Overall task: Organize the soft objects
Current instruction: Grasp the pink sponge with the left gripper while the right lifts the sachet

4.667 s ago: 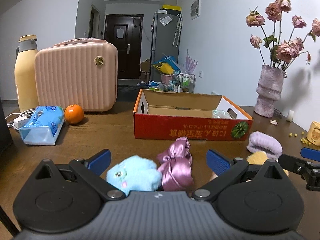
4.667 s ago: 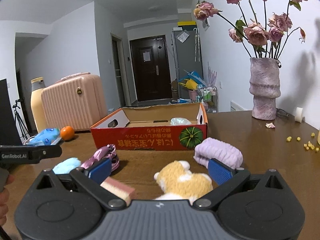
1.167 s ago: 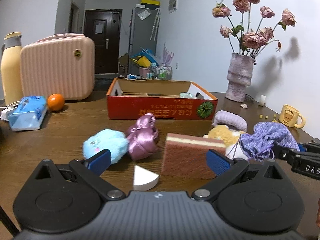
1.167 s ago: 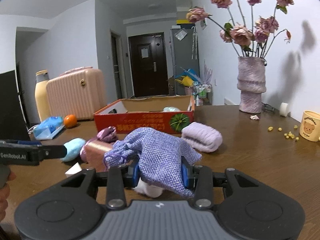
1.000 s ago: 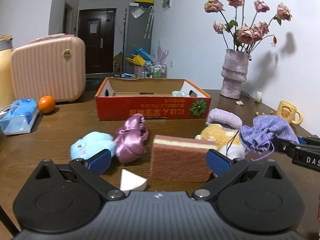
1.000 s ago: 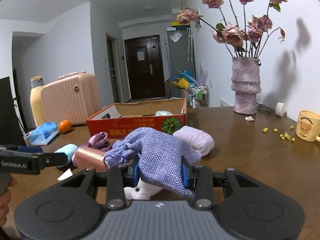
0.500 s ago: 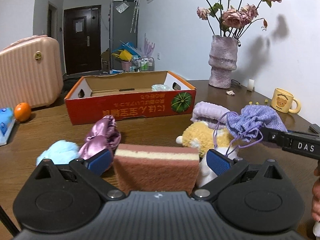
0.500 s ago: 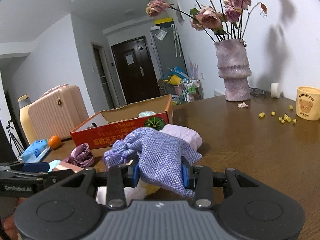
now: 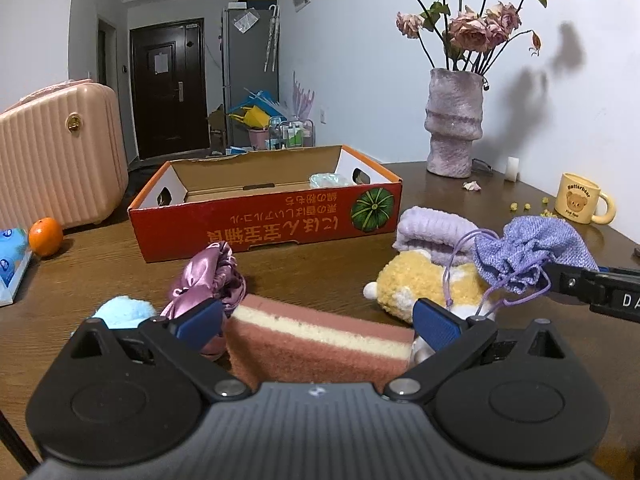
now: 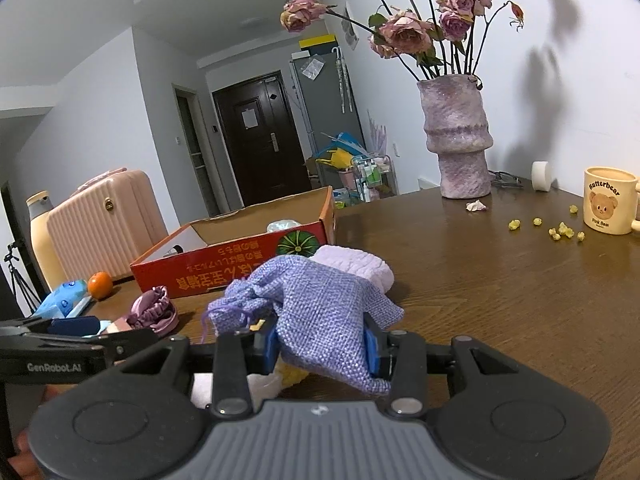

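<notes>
A pink-and-cream sponge lies on the wooden table between the wide-spread fingers of my left gripper, which is open. My right gripper is shut on a purple drawstring pouch, held just above a yellow plush toy. A lilac rolled towel lies behind the plush. A pink satin scrunchie and a light blue plush sit left of the sponge. An open red cardboard box stands behind them, with a pale wrapped item inside.
A purple vase of dried roses stands at the back right. A yellow bear mug and yellow crumbs are on the right. A pink case, an orange and a blue tissue pack are on the left.
My left gripper has moved forward, so the sponge now lies between its fingers and the white wedge is out of view. The right gripper has carried the pouch over the yellow plush.
</notes>
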{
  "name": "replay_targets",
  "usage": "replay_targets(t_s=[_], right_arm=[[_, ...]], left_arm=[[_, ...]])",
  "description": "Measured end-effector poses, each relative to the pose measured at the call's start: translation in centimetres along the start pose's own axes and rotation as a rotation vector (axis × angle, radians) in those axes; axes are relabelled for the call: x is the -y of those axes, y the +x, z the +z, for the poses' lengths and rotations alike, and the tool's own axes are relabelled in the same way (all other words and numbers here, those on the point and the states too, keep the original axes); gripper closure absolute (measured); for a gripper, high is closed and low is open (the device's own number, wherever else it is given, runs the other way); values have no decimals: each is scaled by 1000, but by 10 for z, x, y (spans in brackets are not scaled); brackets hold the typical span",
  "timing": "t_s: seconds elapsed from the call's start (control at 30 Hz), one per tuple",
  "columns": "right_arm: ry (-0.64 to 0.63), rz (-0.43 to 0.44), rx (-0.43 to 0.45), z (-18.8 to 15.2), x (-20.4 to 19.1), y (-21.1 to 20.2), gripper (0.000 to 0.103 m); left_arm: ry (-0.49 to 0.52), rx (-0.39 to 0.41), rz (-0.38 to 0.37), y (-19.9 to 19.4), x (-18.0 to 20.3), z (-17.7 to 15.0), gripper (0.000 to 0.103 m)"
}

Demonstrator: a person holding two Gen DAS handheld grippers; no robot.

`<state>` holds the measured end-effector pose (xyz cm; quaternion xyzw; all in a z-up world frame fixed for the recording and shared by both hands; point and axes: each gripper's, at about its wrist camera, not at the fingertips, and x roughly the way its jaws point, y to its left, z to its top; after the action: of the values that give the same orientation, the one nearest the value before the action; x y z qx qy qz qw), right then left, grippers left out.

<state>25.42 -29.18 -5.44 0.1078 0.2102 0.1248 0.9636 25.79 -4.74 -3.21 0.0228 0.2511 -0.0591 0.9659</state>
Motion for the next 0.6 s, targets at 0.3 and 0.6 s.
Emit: replay_targets(t_s=[0.3,0.6], right_arm=[[5,-3,-1,0,0,0,63],[17,1,13,0,4,-2,63]], left_arm=[[30,-33,13,9,2,-6,0],[2,-30,14,18,-3,-11,1]])
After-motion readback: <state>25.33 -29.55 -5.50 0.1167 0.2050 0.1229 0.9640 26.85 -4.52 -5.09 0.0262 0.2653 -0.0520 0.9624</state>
